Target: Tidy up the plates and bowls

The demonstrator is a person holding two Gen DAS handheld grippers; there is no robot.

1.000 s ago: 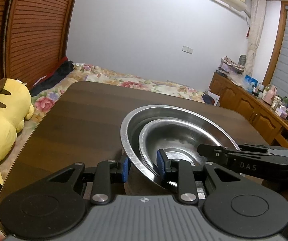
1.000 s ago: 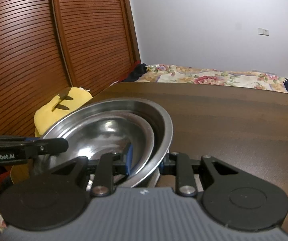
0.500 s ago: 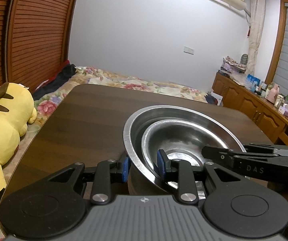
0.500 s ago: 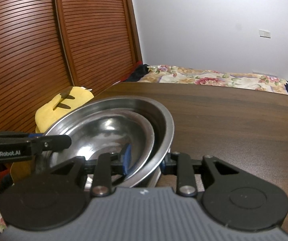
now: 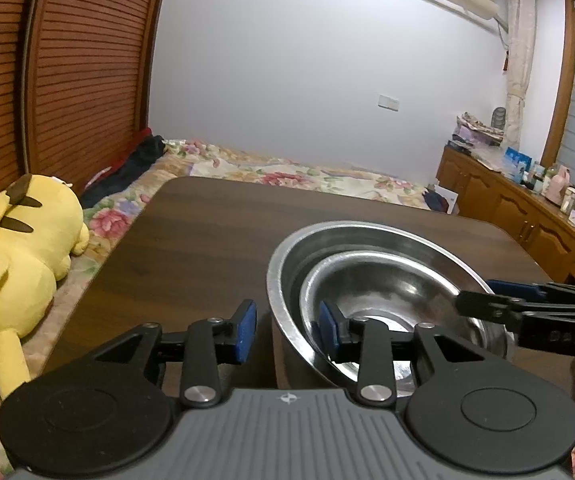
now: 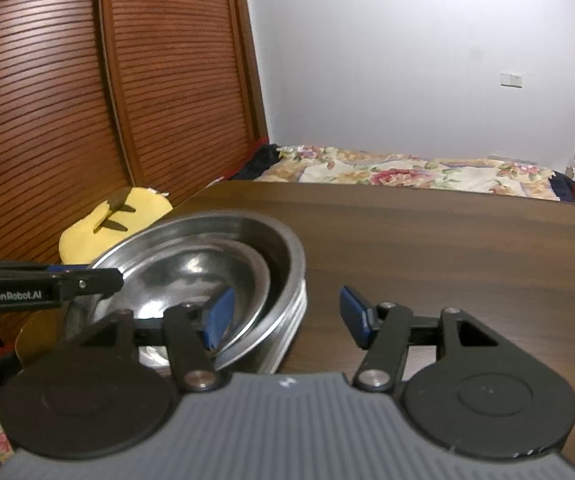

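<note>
A large steel bowl with a smaller steel bowl nested in it rests on the dark wooden table. My left gripper straddles the near left rim, slightly open, its left pad just clear of the outer wall. In the right wrist view the large bowl and the inner bowl sit at the left, with more rims stacked under them. My right gripper is wide open around the right rim. Each gripper shows in the other's view, the right and the left.
A yellow plush toy lies off the table's left edge, on the bed with its floral cover. A wooden cabinet with bottles runs along the right wall. Louvred wooden doors stand at the left. The table stretches away beyond the bowls.
The right gripper's fingers have spread wide and let go of the bowl rim. The left gripper's pads have parted a little. The bowl stack has dropped lower, onto the table.
</note>
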